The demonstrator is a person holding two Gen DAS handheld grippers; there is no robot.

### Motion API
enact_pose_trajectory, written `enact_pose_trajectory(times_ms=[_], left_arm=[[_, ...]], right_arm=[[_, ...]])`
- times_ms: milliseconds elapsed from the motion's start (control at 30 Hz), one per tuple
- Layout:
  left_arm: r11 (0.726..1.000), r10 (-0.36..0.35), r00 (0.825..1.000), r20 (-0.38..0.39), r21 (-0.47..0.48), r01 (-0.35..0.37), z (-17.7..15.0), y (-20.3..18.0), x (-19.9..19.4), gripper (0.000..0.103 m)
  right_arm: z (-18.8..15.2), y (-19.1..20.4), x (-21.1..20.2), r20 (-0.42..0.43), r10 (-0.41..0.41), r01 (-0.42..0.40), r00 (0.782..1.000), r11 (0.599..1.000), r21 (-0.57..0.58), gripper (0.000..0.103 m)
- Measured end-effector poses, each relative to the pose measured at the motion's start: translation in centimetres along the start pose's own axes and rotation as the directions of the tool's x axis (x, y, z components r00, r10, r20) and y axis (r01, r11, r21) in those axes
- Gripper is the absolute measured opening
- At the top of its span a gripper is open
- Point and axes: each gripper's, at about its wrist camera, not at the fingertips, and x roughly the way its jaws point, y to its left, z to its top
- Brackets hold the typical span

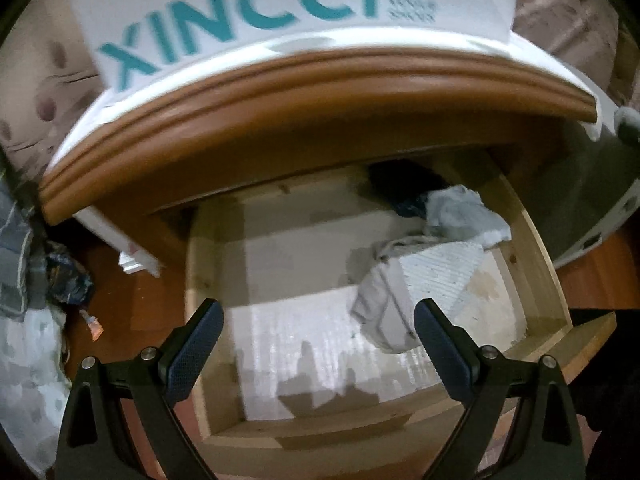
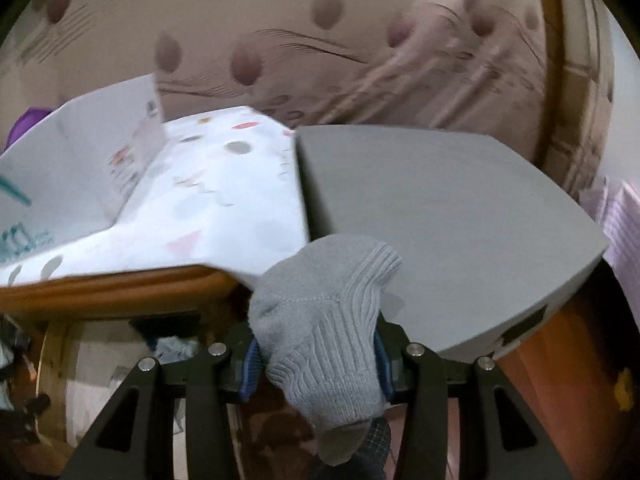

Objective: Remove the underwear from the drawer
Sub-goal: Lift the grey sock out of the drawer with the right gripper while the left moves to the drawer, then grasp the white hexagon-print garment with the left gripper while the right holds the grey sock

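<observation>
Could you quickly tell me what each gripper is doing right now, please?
Left gripper: open, empty, above the drawer.
Right gripper: closed on a grey sock.

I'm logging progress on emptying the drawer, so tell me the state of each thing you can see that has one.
drawer: pulled open, clothes still inside at the right.
pale garments: crumpled in the drawer, not held.
dark garment: at the back of the drawer.
grey sock: clamped in the right gripper, lifted out of the drawer.
left gripper: open, empty, over the drawer.
right gripper: shut on the sock.
</observation>
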Motion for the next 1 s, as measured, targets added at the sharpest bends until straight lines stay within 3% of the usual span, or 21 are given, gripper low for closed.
enact_pose_trajectory(times_ms=[167, 467, 567, 800, 1000], left_arm=[[0.992, -0.030, 0.999, -0.039, 0.119, 0.034, 0.9, -2.0, 1.6, 0.095], [0.951, -0.075, 0.983, -0.166, 0.286, 0.120, 1.7, -4.4, 5.1, 0.095], [0.922, -0.060, 0.980, -0.189, 0.366, 0.127, 1.5, -5.5, 6.0, 0.095], [0.805, -0.038, 0.965, -0.261, 0.564, 0.184, 1.1, -8.8, 7.9, 0.095], [0.780, -0.053, 0.954, -0.296, 0.584, 0.225, 1.9, -10.3, 9.7, 0.095]], right_arm=[[0.5, -2.6, 0.0, 0.023, -0.043, 0.042, 0.999, 0.997, 0.068, 0.045], [0.3, -6.7, 0.5, 0.006, -0.108, 0.105, 0.994, 0.980, 0.168, 0.045], [0.3, -6.8, 0.5, 0.005, -0.108, 0.106, 0.994, 0.980, 0.167, 0.045], [0.2, -6.6, 0.5, 0.005, -0.099, 0.097, 0.995, 0.982, 0.164, 0.045], [0.2, -6.6, 0.7, 0.003, -0.092, 0.090, 0.996, 0.982, 0.169, 0.046]])
